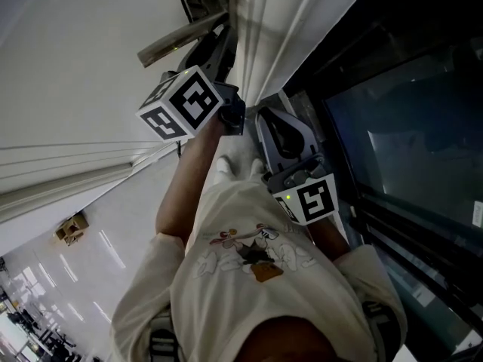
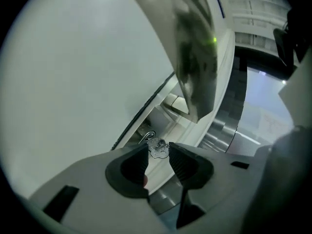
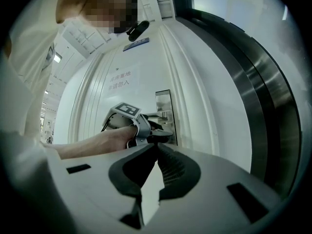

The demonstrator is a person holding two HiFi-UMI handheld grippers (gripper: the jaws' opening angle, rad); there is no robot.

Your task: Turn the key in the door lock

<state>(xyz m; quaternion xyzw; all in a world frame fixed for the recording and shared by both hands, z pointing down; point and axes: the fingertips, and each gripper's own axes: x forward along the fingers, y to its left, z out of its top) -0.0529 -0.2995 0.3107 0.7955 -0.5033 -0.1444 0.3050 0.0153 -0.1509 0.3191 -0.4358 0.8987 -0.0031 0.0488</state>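
Closest to the head camera, the person's pale printed shirt fills the lower middle of the frame, its bottom edge cut off. Largest in view is the white door, spreading over the whole upper left, with a dark glass panel down the right side. A bare left forearm reaches up from the shirt toward the centre of the frame, ending at a marker cube just below the grey door handle at the top. The other arm is bent in close, so only its marker cube and a grey housing show at centre right, just above the shirt. In the right gripper view the forearm crosses from the left edge to mid-frame, and the left hand-held gripper is pressed up against the steel lock plate, covering the plate's lower part, so the keyhole is hidden. Its own view shows the two dark pads parted only as far as the small silvery key, whose head is pinched between their tips at lower centre; the blade cannot be seen. A thin key ring shows just above and left of the key. The handle looms blurred in the upper right of that view. The right hand-held gripper is held back from the door, its pads meeting at the tips, closed on each other. Small print on the door in the upper middle of its view is too faint to read.
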